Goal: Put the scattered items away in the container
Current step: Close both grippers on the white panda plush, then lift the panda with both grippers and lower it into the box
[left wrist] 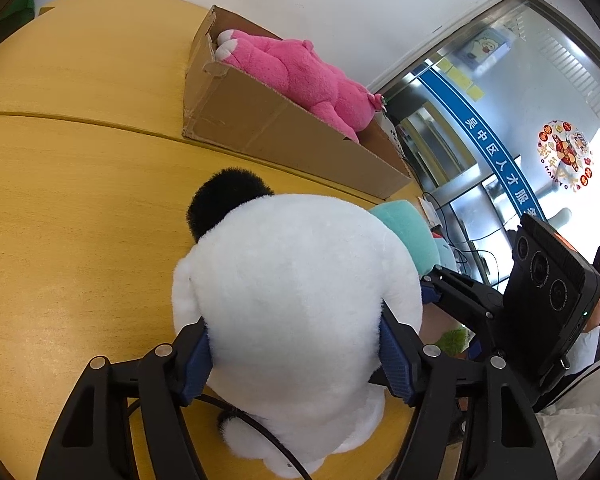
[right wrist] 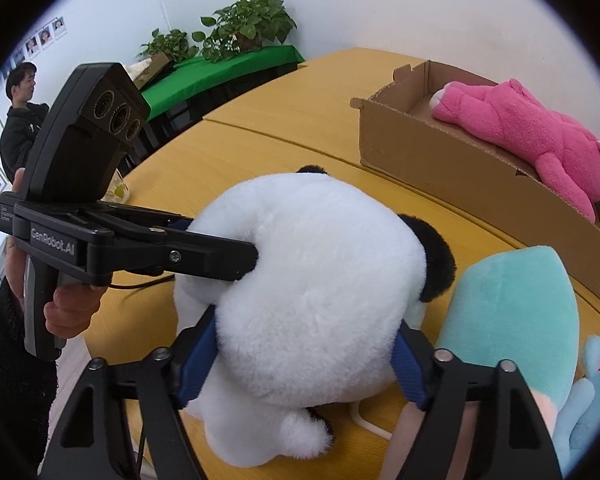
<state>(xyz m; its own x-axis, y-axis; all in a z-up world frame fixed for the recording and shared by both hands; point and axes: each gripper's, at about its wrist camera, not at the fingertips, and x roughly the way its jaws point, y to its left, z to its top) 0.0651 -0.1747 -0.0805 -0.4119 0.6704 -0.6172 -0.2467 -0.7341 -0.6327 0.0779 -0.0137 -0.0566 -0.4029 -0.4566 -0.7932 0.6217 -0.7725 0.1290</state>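
Observation:
A white panda plush (left wrist: 296,280) with black ears sits on the yellow wooden table (left wrist: 80,200). My left gripper (left wrist: 296,344) is shut on its body, blue pads (left wrist: 196,364) dented into the fur on both sides. My right gripper (right wrist: 304,352) is shut on the same panda plush (right wrist: 316,272) from the other side. The left gripper (right wrist: 220,240) enters that view from the left, sunk into the fur. Behind stands an open cardboard box (left wrist: 260,120) holding a pink plush (left wrist: 300,76), also in the right wrist view as the box (right wrist: 460,176) and pink plush (right wrist: 540,136).
A teal plush (right wrist: 512,308) and a small blue toy (right wrist: 584,400) lie right of the panda, against the box's near wall. A cable (left wrist: 260,428) runs under the panda. Potted plants (right wrist: 240,24) on a green-covered shelf and a standing person (right wrist: 20,120) are beyond the table.

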